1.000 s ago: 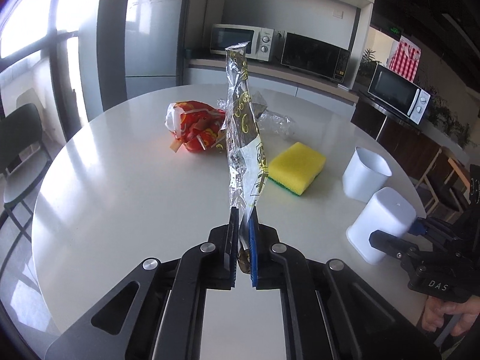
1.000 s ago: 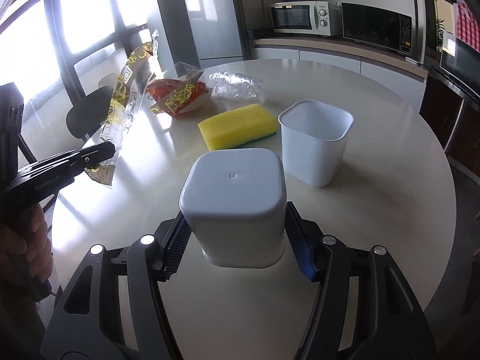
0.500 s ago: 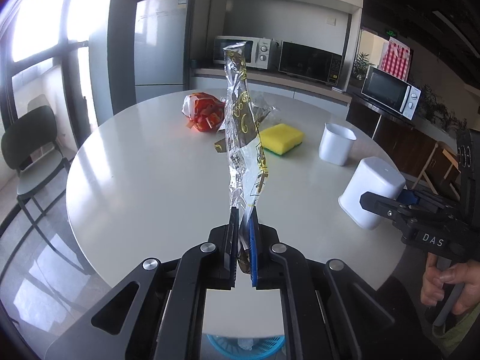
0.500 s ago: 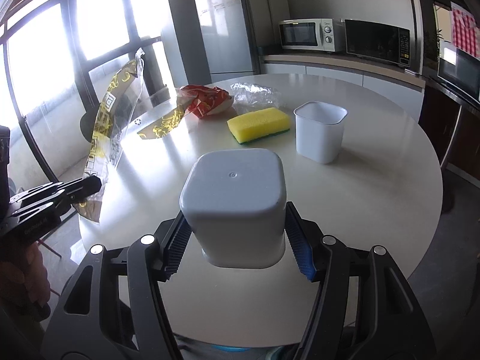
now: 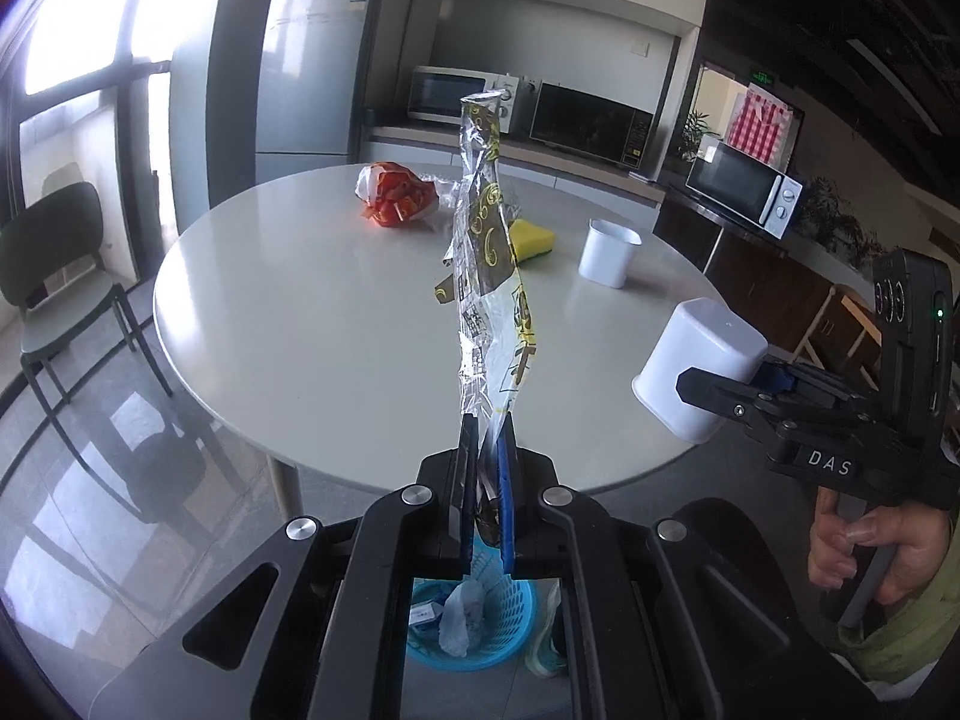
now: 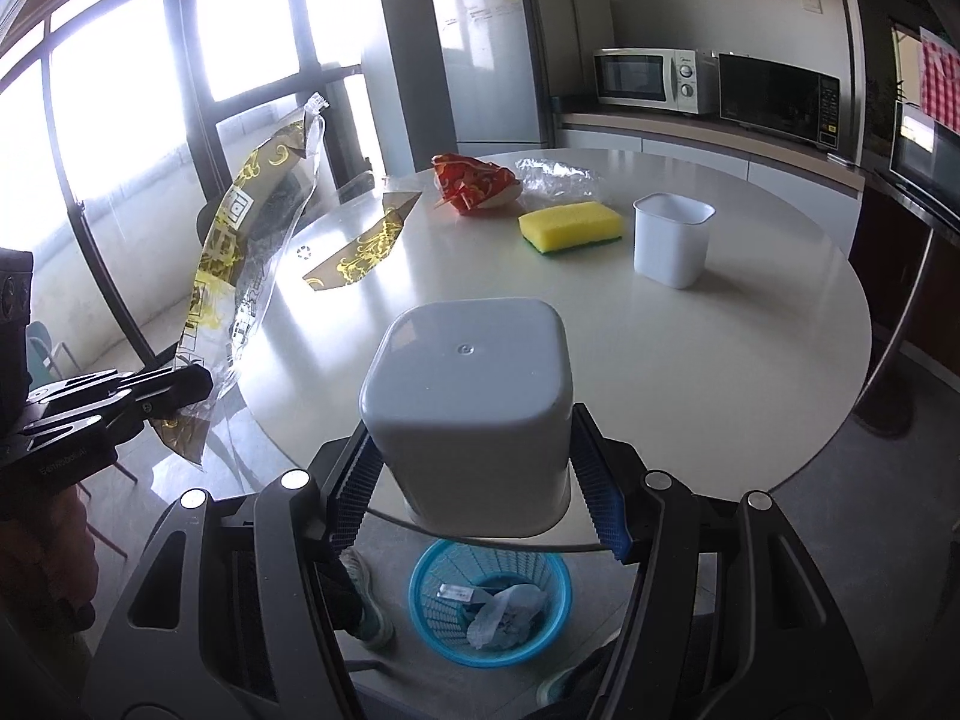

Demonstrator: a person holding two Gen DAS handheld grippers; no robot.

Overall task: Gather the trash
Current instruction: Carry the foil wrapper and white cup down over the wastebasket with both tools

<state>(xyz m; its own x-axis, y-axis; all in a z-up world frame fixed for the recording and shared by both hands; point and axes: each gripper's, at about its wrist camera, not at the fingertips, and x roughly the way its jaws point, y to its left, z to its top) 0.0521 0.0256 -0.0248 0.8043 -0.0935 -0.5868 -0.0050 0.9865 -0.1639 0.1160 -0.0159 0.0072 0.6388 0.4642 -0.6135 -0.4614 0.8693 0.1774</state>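
Crinkled clear-and-gold film, a long snack wrapper (image 5: 489, 276), is pinched at its lower end between the nearly closed jaws of the left gripper (image 5: 486, 450) and stands up stiffly above them, off the table edge. An upturned white cup (image 6: 468, 402) is clamped by its sides in the right gripper (image 6: 480, 480), whose jaws are set about halfway wide around it. A blue mesh basket (image 6: 489, 606), already holding some crumpled paper, is seen on the floor directly below both grippers. The step in hand is judged to be the drop into that basket. It would be done best if the wrapper were brought lower and centred over the basket's mouth before the jaws are parted, since so light a film could drift or cling to a pad. The cup should be kept tilted mouth-down so that anything inside is tipped out over the basket. A red wrapper (image 6: 474, 183), a clear bag (image 6: 558, 174) and a torn gold strip (image 6: 366, 243) are left on the white round table (image 6: 720, 348).
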